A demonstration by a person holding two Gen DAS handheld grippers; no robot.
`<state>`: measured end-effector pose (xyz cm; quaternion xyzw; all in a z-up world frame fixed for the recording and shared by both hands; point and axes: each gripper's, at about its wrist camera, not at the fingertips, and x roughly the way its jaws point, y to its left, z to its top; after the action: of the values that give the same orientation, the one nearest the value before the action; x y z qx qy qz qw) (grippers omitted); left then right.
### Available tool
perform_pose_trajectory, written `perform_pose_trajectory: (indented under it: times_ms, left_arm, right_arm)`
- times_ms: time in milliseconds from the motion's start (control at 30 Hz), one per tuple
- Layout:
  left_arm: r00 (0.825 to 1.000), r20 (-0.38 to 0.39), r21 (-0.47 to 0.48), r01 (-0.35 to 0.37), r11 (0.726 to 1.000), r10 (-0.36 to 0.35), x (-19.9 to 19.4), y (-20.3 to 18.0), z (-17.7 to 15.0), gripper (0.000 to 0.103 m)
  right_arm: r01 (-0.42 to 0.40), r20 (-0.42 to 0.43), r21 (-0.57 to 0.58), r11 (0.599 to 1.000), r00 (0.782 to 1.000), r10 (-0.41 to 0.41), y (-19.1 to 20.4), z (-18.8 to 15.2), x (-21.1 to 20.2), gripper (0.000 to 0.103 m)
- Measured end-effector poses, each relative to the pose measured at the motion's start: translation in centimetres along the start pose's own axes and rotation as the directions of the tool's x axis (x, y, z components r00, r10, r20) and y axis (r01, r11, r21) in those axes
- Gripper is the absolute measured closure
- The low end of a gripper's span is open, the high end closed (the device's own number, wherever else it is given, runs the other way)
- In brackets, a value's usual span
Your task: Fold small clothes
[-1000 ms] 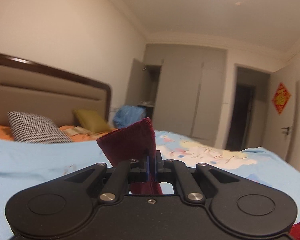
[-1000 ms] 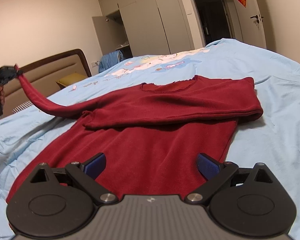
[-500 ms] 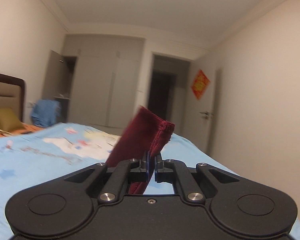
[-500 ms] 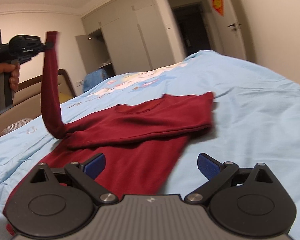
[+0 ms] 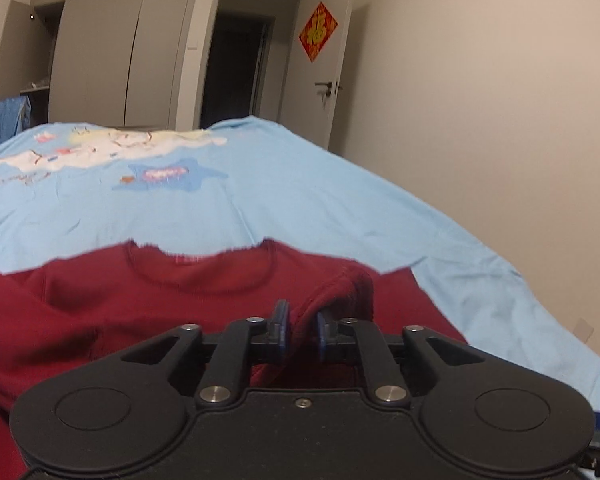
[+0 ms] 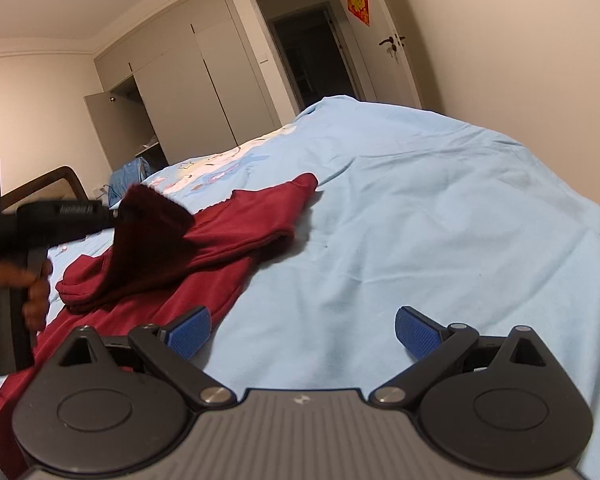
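Observation:
A dark red sweater [image 5: 180,292] lies flat on the light blue bedsheet [image 5: 260,200], neckline facing away from me. My left gripper [image 5: 300,324] is shut on the sleeve cuff [image 5: 340,284] and holds it low over the sweater's chest. In the right wrist view the same sweater [image 6: 228,240] lies at left, and a hand holds the left gripper [image 6: 118,214] with the sleeve [image 6: 152,224] draped from it. My right gripper [image 6: 302,328] stands open over the bare sheet [image 6: 420,220], beside the sweater's right edge, with nothing between its blue pads [image 6: 190,330].
The bed's right edge drops off near a beige wall [image 5: 480,120]. Grey wardrobes [image 5: 100,60], a dark doorway [image 5: 236,76] and a door [image 5: 328,80] with a red paper ornament stand beyond the bed. A headboard [image 6: 56,178] and blue clothes [image 6: 130,174] sit far left.
The left gripper swung the sleeve from high at the left down and rightward across the sweater's chest. The right gripper shifted right, off the sweater onto bare sheet, staying open.

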<state>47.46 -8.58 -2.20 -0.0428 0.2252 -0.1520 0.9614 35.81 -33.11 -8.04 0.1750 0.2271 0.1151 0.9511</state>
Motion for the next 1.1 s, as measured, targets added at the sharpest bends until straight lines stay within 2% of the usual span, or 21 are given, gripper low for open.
perform_pose_trajectory:
  times_ms: [33,100,133,167,200,300,400,500,633,767,833,900,933,967,1033,1100]
  left_arm:
    - [1.0,-0.008,-0.003,0.007,1.0,-0.007,0.0,0.4,0.1,0.073]
    - [1.0,-0.011,-0.007,0.021,1.0,-0.021,-0.8,1.2,0.4,0.056]
    - [1.0,-0.013,-0.008,0.028,1.0,-0.028,-1.3,1.6,0.5,0.05]
    - [0.999,-0.012,-0.008,0.033,0.999,-0.033,-2.3,1.7,0.4,0.041]
    - [0.999,-0.009,-0.006,0.034,0.999,-0.035,-3.7,1.5,0.6,0.035]
    - [0.999,-0.009,0.013,0.042,0.999,-0.042,-6.1,2.1,0.3,0.027]
    - [1.0,-0.015,0.028,0.011,1.0,-0.011,-8.2,3.2,-0.1,0.022]
    - [0.997,-0.033,0.012,-0.072,0.997,0.073,-9.8,5.3,-0.8,0.018]
    - [0.973,-0.068,-0.036,-0.225,0.974,0.222,-11.3,9.1,-1.7,0.016]
    - [0.939,-0.091,-0.107,-0.339,0.935,0.331,-12.6,13.2,-2.3,0.01]
    - [0.924,-0.102,-0.127,-0.38,0.916,0.369,-13.0,15.0,-2.5,0.01]
    - [0.914,-0.113,-0.145,-0.403,0.903,0.39,-13.2,16.6,-2.7,0.01]
    - [0.91,-0.117,-0.149,-0.412,0.899,0.398,-13.2,17.3,-2.8,0.01]
    - [0.907,-0.121,-0.148,-0.419,0.896,0.404,-13.2,17.9,-2.9,0.01]
    - [0.903,-0.122,-0.136,-0.426,0.894,0.412,-13.2,18.7,-3.0,0.01]
    - [0.902,-0.112,-0.105,-0.429,0.897,0.418,-13.1,19.2,-3.0,0.01]
  right_arm:
    - [0.0,-0.001,-0.002,1.0,1.0,0.0,0.0,0.0,0.1,0.002]
    - [-0.003,-0.004,-0.008,1.0,1.0,0.003,0.3,-0.1,0.1,0.002]
    - [-0.009,-0.005,-0.011,1.0,1.0,0.009,0.5,-0.1,0.3,0.002]
    - [-0.014,-0.006,-0.015,1.0,1.0,0.014,0.8,-0.1,0.4,0.002]
    - [-0.02,-0.007,-0.019,1.0,1.0,0.02,1.1,-0.1,0.6,0.002]
    - [-0.049,-0.013,-0.036,0.998,0.999,0.048,2.3,0.1,1.2,0.002]
    - [-0.094,-0.025,-0.06,0.994,0.995,0.093,3.8,0.7,2.1,0.002]
    - [-0.15,-0.041,-0.092,0.984,0.988,0.147,5.4,2.0,3.6,0.002]
    - [-0.198,-0.047,-0.157,0.968,0.98,0.193,7.8,4.3,7.0,0.004]
    - [-0.215,-0.109,-0.155,0.964,0.974,0.2,9.8,6.5,11.6,0.019]
    - [-0.206,-0.145,-0.136,0.969,0.972,0.186,10.5,7.2,13.8,0.023]
    - [-0.19,-0.184,-0.107,0.976,0.968,0.168,10.9,7.4,15.9,0.035]
    - [-0.184,-0.202,-0.102,0.978,0.966,0.161,11.0,7.4,16.7,0.052]
    - [-0.173,-0.215,-0.113,0.978,0.966,0.146,11.3,7.4,17.3,0.075]
    - [-0.148,-0.2,-0.165,0.975,0.973,0.114,11.7,7.4,17.7,0.099]
    - [-0.126,-0.144,-0.174,0.977,0.984,0.101,11.5,7.8,17.1,0.099]
